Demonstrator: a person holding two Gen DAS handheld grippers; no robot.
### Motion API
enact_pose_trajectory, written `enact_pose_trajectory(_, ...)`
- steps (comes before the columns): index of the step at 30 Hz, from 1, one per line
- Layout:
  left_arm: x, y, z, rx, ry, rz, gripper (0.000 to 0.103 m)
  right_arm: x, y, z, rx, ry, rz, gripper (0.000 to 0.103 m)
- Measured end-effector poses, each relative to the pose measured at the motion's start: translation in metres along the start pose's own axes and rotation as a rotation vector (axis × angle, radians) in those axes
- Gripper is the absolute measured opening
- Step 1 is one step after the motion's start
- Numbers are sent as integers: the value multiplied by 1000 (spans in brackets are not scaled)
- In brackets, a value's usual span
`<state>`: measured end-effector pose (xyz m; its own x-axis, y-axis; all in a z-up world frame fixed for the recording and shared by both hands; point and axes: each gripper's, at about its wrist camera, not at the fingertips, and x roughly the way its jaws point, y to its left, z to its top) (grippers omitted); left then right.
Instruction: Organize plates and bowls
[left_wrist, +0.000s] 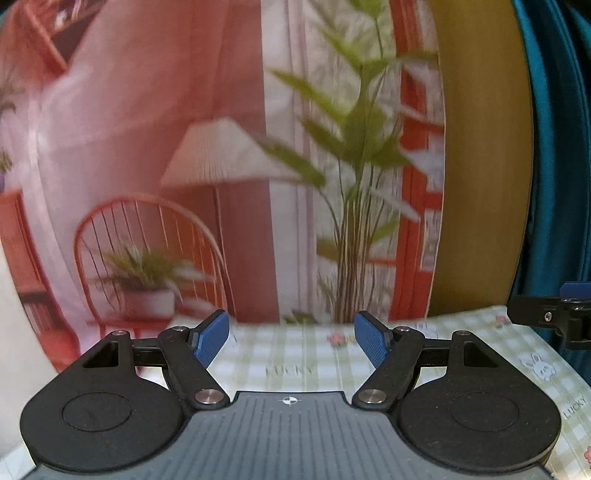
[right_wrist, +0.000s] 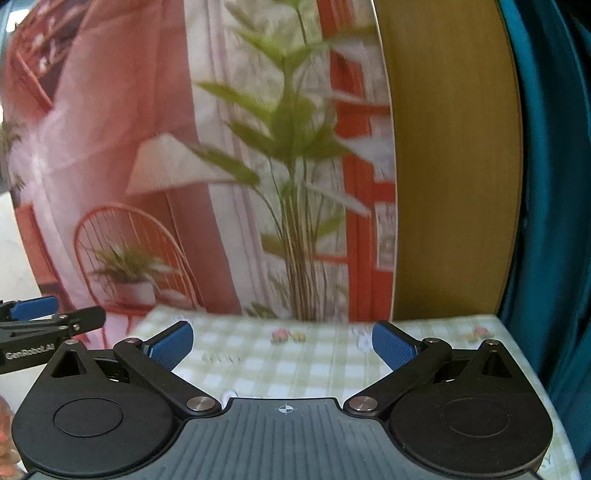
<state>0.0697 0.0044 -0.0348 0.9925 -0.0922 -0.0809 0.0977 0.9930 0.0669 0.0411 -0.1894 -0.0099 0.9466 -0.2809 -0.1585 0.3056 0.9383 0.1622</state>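
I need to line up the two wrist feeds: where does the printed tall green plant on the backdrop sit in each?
Left wrist: the tall green plant stands right of centre, above the open left tongs.
Right wrist: it stands at centre.
Shared landmark: the wooden panel just right of it.

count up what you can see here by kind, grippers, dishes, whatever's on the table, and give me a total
Grippers: 2, the left gripper and the right gripper, both open and empty
Checked tablecloths: 1
Printed backdrops: 1, picturing a chair, a lamp and plants
Plates: 0 in view
Bowls: 0 in view
Total: 4
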Motion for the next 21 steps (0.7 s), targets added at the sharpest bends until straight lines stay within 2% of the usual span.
enact_pose_trajectory(4,-19,-3,17,3,-63,-4,77,-19,4,17,0,-51,10,103)
enact_pose_trajectory(9,-36,-4,28,-7,-98,-12,77,-33,10,26,-10,-78,19,103)
enact_pose_trajectory(21,-41,-2,29,-24,-93,3,78,-38,16,26,-11,-82,19,103)
